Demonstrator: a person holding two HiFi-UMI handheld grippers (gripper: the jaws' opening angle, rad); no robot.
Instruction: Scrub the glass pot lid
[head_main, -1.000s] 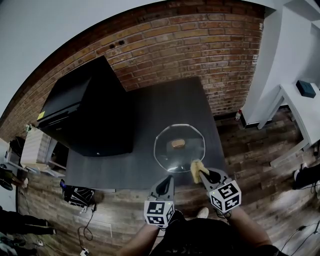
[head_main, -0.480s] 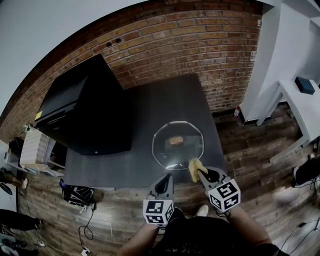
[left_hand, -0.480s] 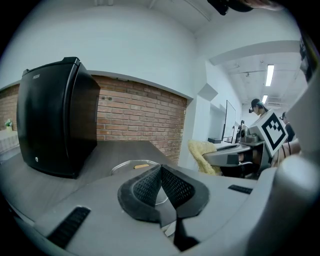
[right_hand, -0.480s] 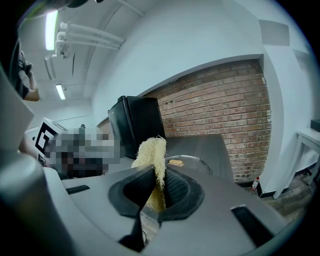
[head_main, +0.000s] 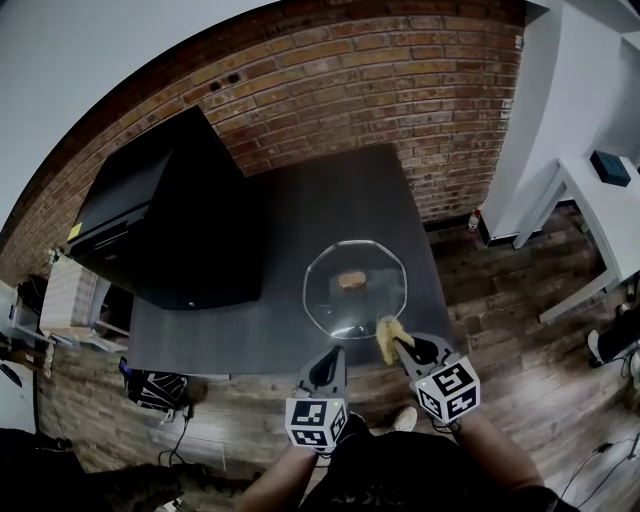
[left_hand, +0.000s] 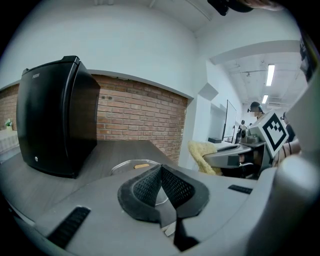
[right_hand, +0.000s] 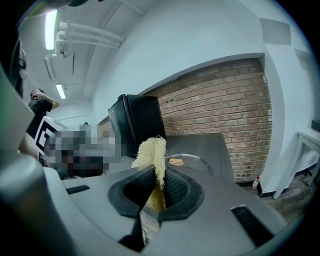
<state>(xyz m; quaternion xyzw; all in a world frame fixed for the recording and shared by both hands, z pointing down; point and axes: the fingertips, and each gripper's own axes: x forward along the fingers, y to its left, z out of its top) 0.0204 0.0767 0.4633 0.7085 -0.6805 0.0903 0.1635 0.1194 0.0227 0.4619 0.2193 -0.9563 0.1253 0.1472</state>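
**Right gripper (head_main: 400, 347) holds the scrubber (head_main: 388, 338) at the glass pot lid (head_main: 340, 300)**

Its jaws pinch the one yellow fibre scrubber at the lower right rim of the one lid. The lid lies low in the middle of the frame, on the dark table (head_main: 300, 220). My left gripper (head_main: 334, 360), pressed together on nothing, hangs just below the lid. I judge the scrubbing is only starting: next I must press down and rub. Two grippers in all.

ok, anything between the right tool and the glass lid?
Nothing visible. The right tool, shut on a yellow fibrous scrubber, is at the near rim of the round clear glass pot lid; the big black box stands well off to the left.
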